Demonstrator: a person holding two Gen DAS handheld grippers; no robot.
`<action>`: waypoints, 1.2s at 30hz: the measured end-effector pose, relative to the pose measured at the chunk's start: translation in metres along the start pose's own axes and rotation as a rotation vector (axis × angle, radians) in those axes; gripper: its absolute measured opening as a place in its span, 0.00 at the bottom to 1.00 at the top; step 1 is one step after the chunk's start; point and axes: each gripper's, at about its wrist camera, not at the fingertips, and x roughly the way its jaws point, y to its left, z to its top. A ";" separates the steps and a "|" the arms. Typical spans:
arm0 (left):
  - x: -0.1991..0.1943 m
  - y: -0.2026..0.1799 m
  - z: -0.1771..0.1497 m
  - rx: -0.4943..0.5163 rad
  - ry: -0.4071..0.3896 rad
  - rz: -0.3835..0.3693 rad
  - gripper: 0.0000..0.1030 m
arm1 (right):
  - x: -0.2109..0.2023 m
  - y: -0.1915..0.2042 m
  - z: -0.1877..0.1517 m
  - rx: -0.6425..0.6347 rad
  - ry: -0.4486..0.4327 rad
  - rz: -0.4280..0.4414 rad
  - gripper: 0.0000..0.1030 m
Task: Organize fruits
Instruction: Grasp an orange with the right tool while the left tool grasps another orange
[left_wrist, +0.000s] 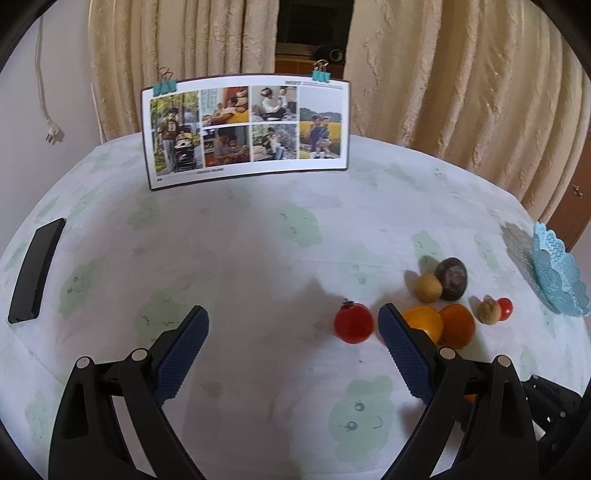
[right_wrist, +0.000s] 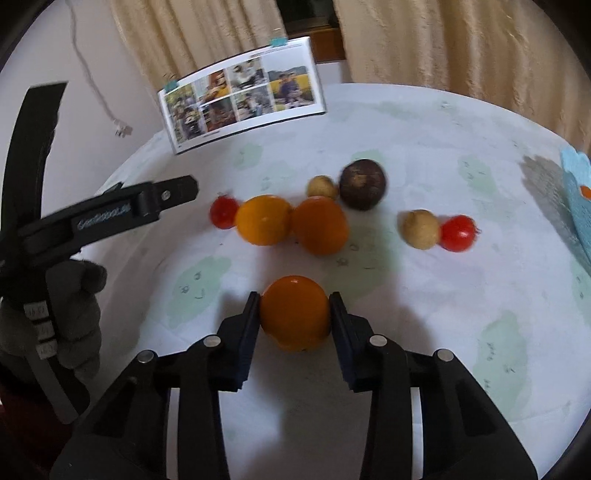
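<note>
Your right claw (right_wrist: 294, 314) pinches an orange (right_wrist: 294, 312) between its two pads, one pad pressed on each side of it, low over the table (right_wrist: 424, 332). Your left claw (left_wrist: 291, 325) stands spread wide with nothing between its pads; a red tomato (left_wrist: 353, 322) lies on the cloth just inside its right finger.

Beyond the held orange the other fruits lie in a loose cluster. Two more oranges (right_wrist: 263, 219) sit touching side by side, with the tomato tight against the left one. Behind them a small tan fruit (right_wrist: 322, 186) rests against a dark brown round fruit (right_wrist: 363, 184) (a passion fruit, perhaps, though the blur makes that hard to settle). To the right, apart from that group, a second tan fruit (right_wrist: 420, 229) touches a smaller red tomato (right_wrist: 458, 233).

A pale blue lacy basket (left_wrist: 557, 275) sits at the table's right edge, well apart from the held orange; in the right wrist view a bit of orange colour shows inside it. A photo board (left_wrist: 245, 129) stands upright at the far side, held by two teal clips, and a black flat object (left_wrist: 35, 271) lies at the left edge.
</note>
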 end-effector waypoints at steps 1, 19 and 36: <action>-0.001 -0.004 -0.001 0.012 -0.005 -0.013 0.90 | -0.003 -0.005 -0.001 0.015 -0.006 -0.004 0.38; 0.031 -0.063 -0.023 0.174 0.101 -0.141 0.72 | -0.037 -0.049 -0.007 0.126 -0.100 -0.025 0.38; 0.031 -0.082 -0.020 0.261 0.073 -0.167 0.41 | -0.046 -0.056 -0.005 0.158 -0.143 -0.009 0.38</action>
